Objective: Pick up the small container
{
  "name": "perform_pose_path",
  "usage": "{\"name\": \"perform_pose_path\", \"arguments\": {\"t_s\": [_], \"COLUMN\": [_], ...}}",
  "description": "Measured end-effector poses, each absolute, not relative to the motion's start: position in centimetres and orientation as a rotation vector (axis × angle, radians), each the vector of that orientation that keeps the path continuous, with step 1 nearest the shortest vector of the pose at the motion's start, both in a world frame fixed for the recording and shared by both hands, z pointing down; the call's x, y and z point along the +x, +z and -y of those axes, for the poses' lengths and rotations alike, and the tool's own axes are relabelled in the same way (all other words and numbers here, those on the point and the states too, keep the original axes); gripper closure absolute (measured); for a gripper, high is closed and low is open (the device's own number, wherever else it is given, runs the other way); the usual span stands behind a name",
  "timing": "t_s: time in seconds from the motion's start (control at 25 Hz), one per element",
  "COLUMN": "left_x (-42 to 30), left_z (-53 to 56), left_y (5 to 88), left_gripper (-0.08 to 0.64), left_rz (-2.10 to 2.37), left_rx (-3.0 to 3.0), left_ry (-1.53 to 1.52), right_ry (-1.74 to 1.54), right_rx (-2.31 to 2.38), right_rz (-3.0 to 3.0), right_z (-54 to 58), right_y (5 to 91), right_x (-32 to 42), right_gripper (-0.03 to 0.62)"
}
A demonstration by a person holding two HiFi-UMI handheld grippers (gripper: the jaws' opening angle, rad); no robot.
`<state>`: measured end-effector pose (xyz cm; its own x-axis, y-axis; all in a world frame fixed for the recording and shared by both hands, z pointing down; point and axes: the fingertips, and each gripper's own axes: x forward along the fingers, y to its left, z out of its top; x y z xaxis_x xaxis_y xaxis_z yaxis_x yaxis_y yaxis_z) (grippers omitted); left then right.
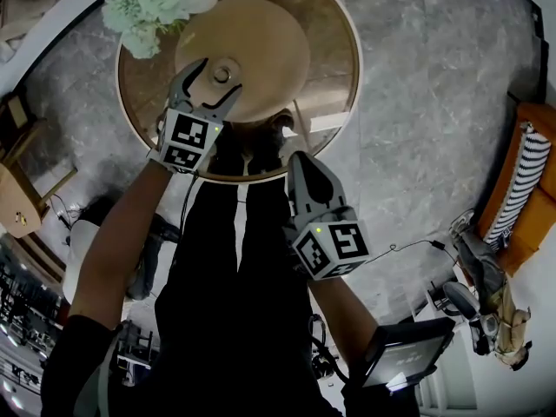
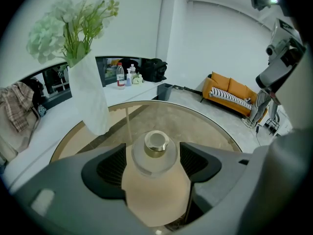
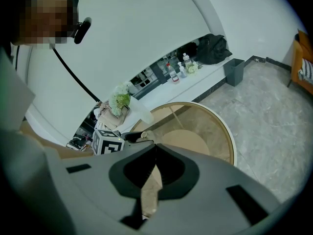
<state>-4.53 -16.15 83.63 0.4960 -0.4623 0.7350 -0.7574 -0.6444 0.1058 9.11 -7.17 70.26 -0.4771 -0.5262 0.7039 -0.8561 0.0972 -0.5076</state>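
Round glass table (image 1: 334, 50): small container (image 1: 222, 74) stands on it, between the jaws of the left gripper (image 1: 215, 83). Jaws spread wide, pads not pressing it. Right gripper (image 1: 297, 160): jaws pressed together, empty, beside the table's edge.

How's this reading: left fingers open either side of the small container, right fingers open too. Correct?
No. The right gripper has its fingers together, nothing between them, as the right gripper view shows. The left gripper does have its fingers open either side of the small container.
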Motion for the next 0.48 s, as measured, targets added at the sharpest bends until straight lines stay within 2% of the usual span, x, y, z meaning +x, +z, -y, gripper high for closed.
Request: {"name": "perform_pose_path", "arguments": {"t_s": [0.48], "left_x": [-3.4], "left_z": [16.5], "left_y": [86.6], "left_gripper": [0.222], "left_rz": [0.982], "left_rx": [2.325], "left_ry": [0.987], "right_ry": [1.365], "right_rx": [1.345], "right_rz": [2.007], "right_z": [6.9], "right_y": [71.8], "right_x": [9.8], "right_gripper": [0.586]}}
